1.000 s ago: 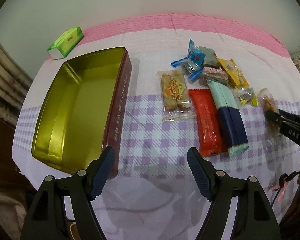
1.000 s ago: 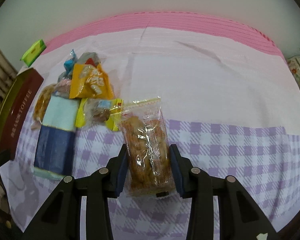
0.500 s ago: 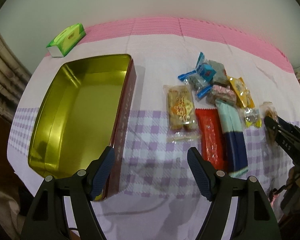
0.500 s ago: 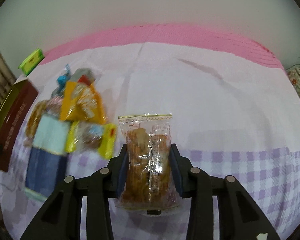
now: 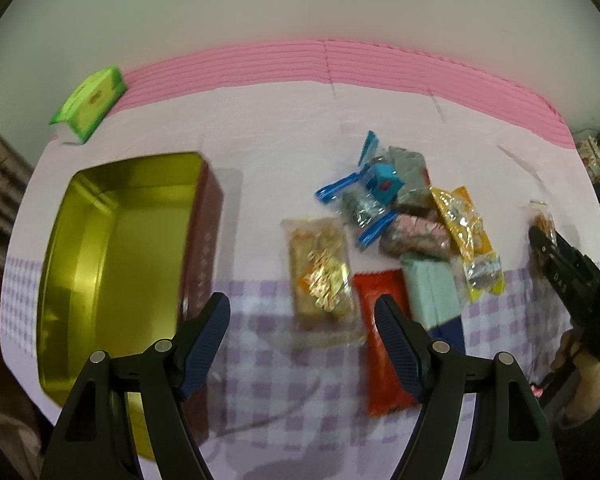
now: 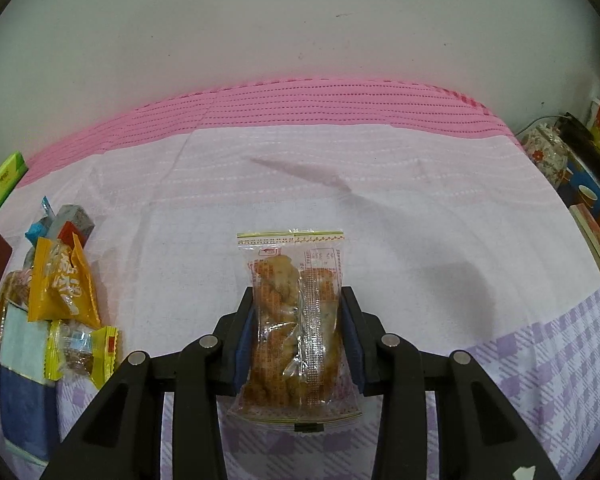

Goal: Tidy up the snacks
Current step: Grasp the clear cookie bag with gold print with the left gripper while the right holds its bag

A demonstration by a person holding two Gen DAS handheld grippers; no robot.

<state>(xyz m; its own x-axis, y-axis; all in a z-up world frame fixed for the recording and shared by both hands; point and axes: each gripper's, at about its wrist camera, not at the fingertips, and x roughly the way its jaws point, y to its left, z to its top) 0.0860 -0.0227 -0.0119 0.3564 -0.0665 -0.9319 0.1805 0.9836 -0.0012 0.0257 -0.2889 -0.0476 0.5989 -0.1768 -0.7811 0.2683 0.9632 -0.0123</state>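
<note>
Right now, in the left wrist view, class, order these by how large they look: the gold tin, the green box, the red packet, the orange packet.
1. gold tin
2. red packet
3. orange packet and green box look alike; the box lies farther off, so unranked.

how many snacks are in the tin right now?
0. The tin is bare inside; its near corner is hidden behind the left gripper. One packet is in the right gripper.

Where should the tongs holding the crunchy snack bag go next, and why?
Probably across to the open gold tin. The right tongs already grip the clear snack bag above the cloth, the tin looks empty, and the other snacks lie between them.
</note>
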